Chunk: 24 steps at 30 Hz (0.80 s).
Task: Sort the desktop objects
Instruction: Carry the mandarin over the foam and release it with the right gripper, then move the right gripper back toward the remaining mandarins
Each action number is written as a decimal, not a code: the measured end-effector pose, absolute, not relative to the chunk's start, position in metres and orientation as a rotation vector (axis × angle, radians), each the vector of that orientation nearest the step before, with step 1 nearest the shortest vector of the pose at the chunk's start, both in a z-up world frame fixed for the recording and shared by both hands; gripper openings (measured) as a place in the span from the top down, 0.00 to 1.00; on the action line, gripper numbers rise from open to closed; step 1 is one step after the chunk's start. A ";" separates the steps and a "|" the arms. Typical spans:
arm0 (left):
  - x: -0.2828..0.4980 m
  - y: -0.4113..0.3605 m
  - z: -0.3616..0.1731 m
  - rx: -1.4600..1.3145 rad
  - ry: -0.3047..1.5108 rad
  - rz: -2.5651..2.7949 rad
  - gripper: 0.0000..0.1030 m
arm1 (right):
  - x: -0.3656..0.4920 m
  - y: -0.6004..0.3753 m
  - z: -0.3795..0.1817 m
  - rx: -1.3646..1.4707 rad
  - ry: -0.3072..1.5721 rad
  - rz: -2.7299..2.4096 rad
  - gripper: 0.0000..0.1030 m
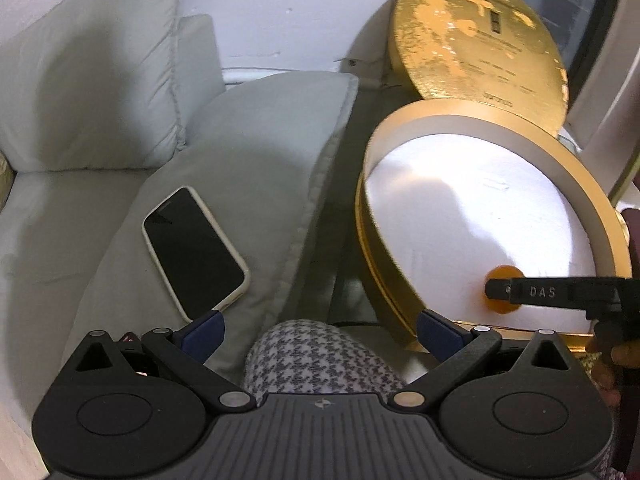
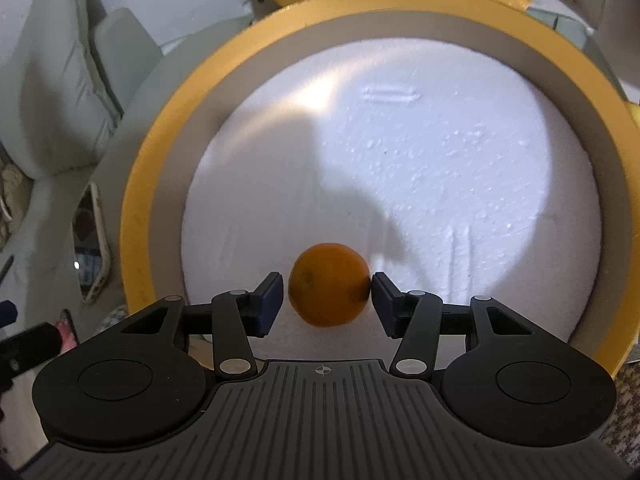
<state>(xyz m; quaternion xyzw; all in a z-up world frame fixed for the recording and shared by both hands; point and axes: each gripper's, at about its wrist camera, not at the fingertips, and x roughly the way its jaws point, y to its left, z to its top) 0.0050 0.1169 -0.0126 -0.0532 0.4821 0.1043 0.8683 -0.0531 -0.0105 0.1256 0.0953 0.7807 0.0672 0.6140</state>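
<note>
An orange [image 2: 328,284] rests on the white foam floor of a round gold box [image 2: 160,152]. My right gripper [image 2: 327,286] is open around it: the right pad touches its side and a thin gap shows at the left pad. In the left wrist view, the orange [image 1: 500,274] peeks out behind a right gripper finger [image 1: 552,292] inside the box [image 1: 400,128]. My left gripper [image 1: 320,326] is wide open and holds nothing; it hovers over a knee in houndstooth fabric [image 1: 320,360], left of the box.
The gold lid [image 1: 480,40] leans upright behind the box. A dark-screened phone [image 1: 192,252] in a pale case lies on a grey cushion [image 1: 260,140] to the left, with sofa back cushions [image 1: 88,80] beyond. A hand [image 1: 608,364] shows at the right edge.
</note>
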 end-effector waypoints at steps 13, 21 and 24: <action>-0.008 0.074 0.003 0.000 0.963 0.138 0.01 | -0.063 -0.055 0.188 0.332 1.729 0.088 0.44; -0.006 0.044 0.013 0.071 0.959 0.100 0.01 | -0.079 -0.101 0.227 0.402 1.656 -0.004 0.42; -0.004 0.030 0.018 0.099 0.952 0.077 0.01 | -0.086 -0.121 0.237 0.422 1.638 -0.047 0.42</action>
